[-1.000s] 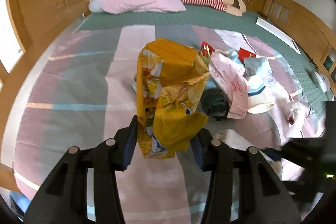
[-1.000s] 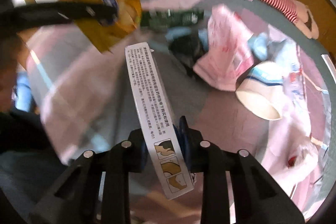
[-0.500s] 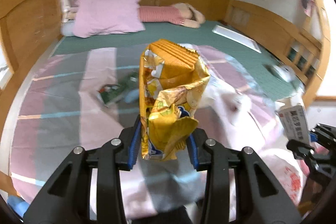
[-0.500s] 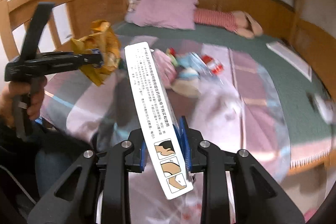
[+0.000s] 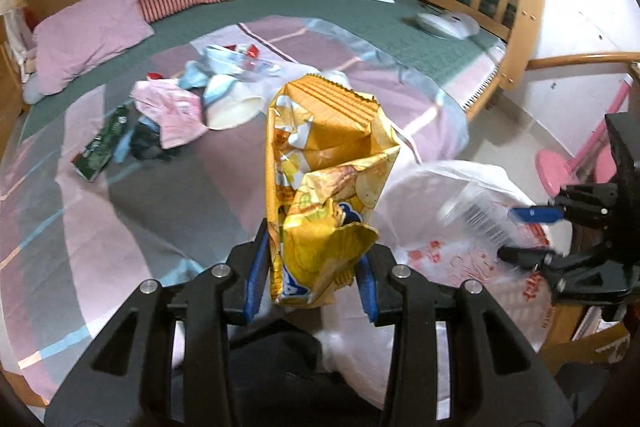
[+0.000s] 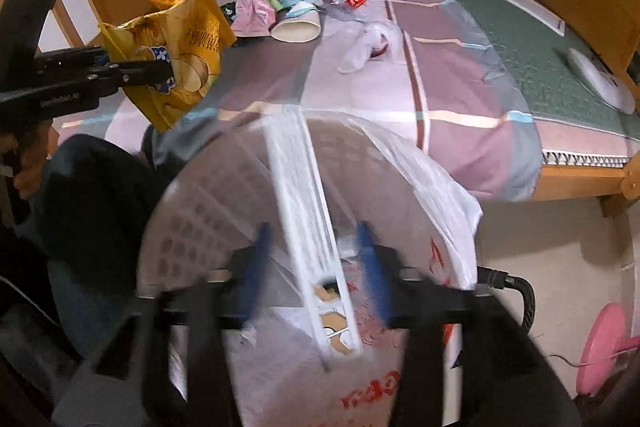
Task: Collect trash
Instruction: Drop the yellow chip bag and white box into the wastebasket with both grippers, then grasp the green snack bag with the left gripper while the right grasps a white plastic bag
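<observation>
Two claws are at work beside the bed: the left claw pinches a crumpled yellow chip bag upright between its blue pads, above the white plastic trash bag. The right claw (badly blurred) stands wide apart, with a long white box loose between its pads over the bag's mouth. More litter, including a paper cup and a pink wrapper, lies on the quilt.
</observation>
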### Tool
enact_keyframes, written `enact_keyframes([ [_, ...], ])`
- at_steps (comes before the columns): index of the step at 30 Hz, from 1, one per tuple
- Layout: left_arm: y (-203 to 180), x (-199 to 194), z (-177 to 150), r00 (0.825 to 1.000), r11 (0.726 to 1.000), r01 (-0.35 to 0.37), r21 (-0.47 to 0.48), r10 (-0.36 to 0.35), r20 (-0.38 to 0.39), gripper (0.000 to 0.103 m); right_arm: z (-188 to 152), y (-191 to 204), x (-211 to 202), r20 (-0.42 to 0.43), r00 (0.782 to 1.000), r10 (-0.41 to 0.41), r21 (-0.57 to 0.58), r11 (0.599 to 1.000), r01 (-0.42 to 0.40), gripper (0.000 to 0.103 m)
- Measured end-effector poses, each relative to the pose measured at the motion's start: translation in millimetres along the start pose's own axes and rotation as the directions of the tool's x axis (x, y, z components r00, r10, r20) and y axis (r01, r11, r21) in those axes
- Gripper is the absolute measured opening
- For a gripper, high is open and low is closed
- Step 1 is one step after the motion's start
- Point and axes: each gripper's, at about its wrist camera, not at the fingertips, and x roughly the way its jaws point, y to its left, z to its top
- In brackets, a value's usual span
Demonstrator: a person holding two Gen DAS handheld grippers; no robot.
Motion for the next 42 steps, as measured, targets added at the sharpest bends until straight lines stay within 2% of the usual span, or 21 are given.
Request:
enact_keyframes([
  [1,-1.8,0.7,-0.9,1.0,1.0,0.018,-0.002,-0.018,-0.005,0.039,-2.4,-0.8,-4.9,0.028,1.0,-0.014,0.003,1.0,0.013,0.072],
  [5,-9.5,3.8,-2.2,0.996,0.996,0.091,-0.003,-0.091,-0.023,0.039,-4.9,-14.5,-24.4,0.129,0.992,-0.015,0.033,0.999,0.01,0.077],
  [7,-15.6,8.4,-3.7,0.986,0.987,0.162,0.005,-0.161,-0.045,0.039,-5.2,-20.0,-34.0,0.175,0.984,-0.016,0.052,0.999,0.007,0.078],
  [9,-22.1,14.0,-6.5,0.964,0.966,0.257,0.007,-0.256,-0.074,0.04,-4.8,-24.2,-42.9,0.22,0.975,-0.023,0.067,0.998,0.008,0.079],
  [11,-33.1,21.0,-11.0,0.928,0.933,0.36,0.02,-0.355,-0.113,0.043,-4.2,-27.4,-48.5,0.25,0.968,-0.032,0.076,0.997,0.013,0.081],
  [12,-36.4,23.3,-12.6,0.918,0.923,0.383,0.023,-0.378,-0.125,0.05,-2.7,-28.4,-50.3,0.259,0.965,-0.033,0.08,0.997,0.012,0.081],
  [14,-41.4,30.6,-15.7,0.905,0.913,0.407,0.013,-0.401,-0.144,0.072,-0.8,-29.7,-52.7,0.266,0.963,-0.038,0.083,0.996,0.016,0.082],
  [15,-41.5,32.6,-15.7,0.906,0.915,0.403,0.003,-0.399,-0.141,0.089,0.0,-29.0,-53.4,0.271,0.962,-0.043,0.083,0.996,0.021,0.082],
  [16,-38.5,34.2,-16.0,0.908,0.916,0.4,-0.012,-0.398,-0.133,0.092,1.2,-29.7,-53.3,0.274,0.961,-0.047,0.084,0.996,0.024,0.083],
  [18,-27.8,35.9,-13.6,0.915,0.923,0.382,-0.046,-0.384,-0.121,0.094,3.4,-31.2,-51.2,0.276,0.96,-0.054,0.092,0.995,0.03,0.086],
  [20,-7.3,35.9,-8.2,0.946,0.949,0.301,-0.093,-0.31,-0.094,0.097,9.7,-34.0,-43.8,0.269,0.961,-0.068,0.115,0.993,0.038,0.088],
  [23,28.2,34.5,-0.9,0.978,0.968,0.189,-0.164,-0.2,-0.056,0.097,28.2,-40.1,-26.5,0.256,0.959,-0.122,0.186,0.98,0.075,0.088],
  [24,47.3,32.3,0.8,0.99,0.971,0.126,-0.205,-0.137,-0.037,0.097,37.7,-42.8,-17.8,0.251,0.959,-0.133,0.216,0.973,0.078,0.088],
  [26,71.6,27.9,2.3,0.997,0.963,0.068,-0.262,-0.076,-0.019,0.097,59.8,-46.8,3.6,0.222,0.961,-0.167,0.267,0.958,0.104,0.088],
  [29,122.7,21.7,-1.0,1.0,0.92,0.001,-0.391,0.0,0.001,0.097,101.3,-42.1,42.0,0.186,0.959,-0.214,0.266,0.95,0.161,0.088],
  [33,178.9,20.6,-12.4,0.999,0.85,-0.002,-0.527,0.019,0.027,0.097,154.3,-26.7,102.3,0.108,0.953,-0.282,0.235,0.939,0.251,0.088],
  [35,209.8,22.3,-26.4,0.997,0.768,0.063,-0.637,-0.025,0.068,0.097,172.6,-16.9,132.0,0.076,0.94,-0.334,0.195,0.929,0.314,0.088],
  [38,241.2,26.4,-47.9,0.988,0.655,0.148,-0.741,-0.068,0.137,0.099,187.8,-9.4,168.7,0.032,0.919,-0.392,0.149,0.911,0.384,0.088],
  [40,250.8,31.5,-59.5,0.981,0.6,0.193,-0.776,-0.1,0.166,0.099,192.3,-10.4,187.0,-0.005,0.916,-0.401,0.139,0.907,0.397,0.087],
  [41,257.3,34.3,-64.9,0.977,0.568,0.211,-0.796,-0.111,0.18,0.099,193.2,-12.9,195.2,-0.023,0.918,-0.395,0.143,0.908,0.394,0.076],
  [42,259.0,34.3,-65.8,0.977,0.556,0.211,-0.804,-0.11,0.18,0.099,194.2,-15.2,202.0,-0.042,0.919,-0.393,0.146,0.907,0.395,0.067],
])
